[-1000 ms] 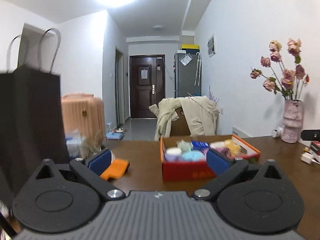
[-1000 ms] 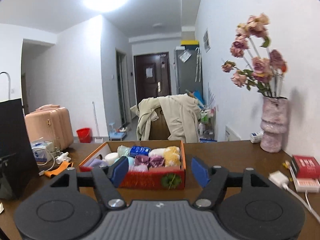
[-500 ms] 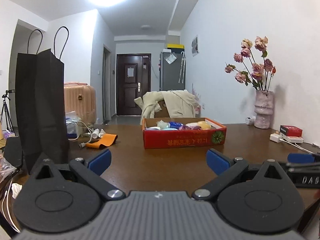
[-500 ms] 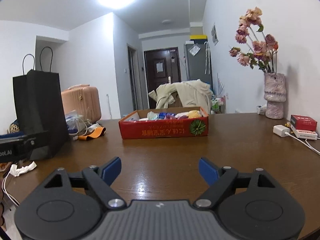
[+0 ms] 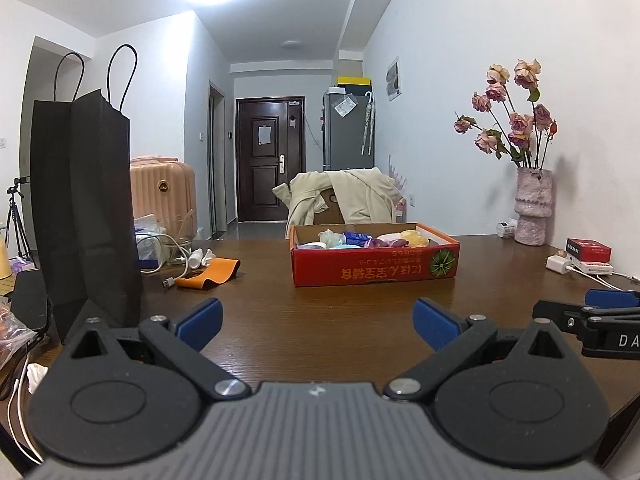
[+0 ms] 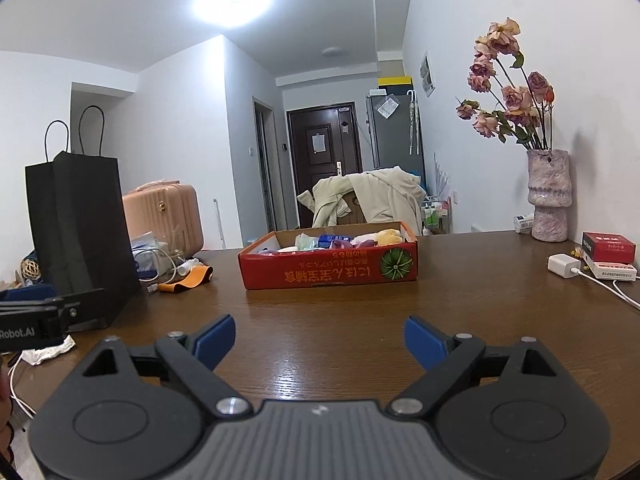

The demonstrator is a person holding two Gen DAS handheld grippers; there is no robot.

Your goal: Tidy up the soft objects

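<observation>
A red cardboard box (image 5: pixel 374 270) (image 6: pixel 328 270) stands in the middle of the brown table, filled with several soft bundles (image 5: pixel 362 238) (image 6: pixel 344 240) in white, teal, blue, purple and yellow. My left gripper (image 5: pixel 316 322) hovers low over the near table, well short of the box, open with nothing between its blue pads. My right gripper (image 6: pixel 320 340) is beside it, equally far back, its jaws still opening and empty. Each gripper shows at the edge of the other's view.
A tall black paper bag (image 5: pixel 86 208) (image 6: pixel 80 232) stands at the left. Beside it lie cables, a glass and an orange strap (image 5: pixel 210 274). A flower vase (image 5: pixel 534 206) (image 6: pixel 548 196), a red box (image 6: pixel 608 246) and a white charger (image 6: pixel 564 266) sit at the right.
Both grippers have pulled back and down from over the box to the near part of the table. The right jaws have widened. Nothing was picked up.
</observation>
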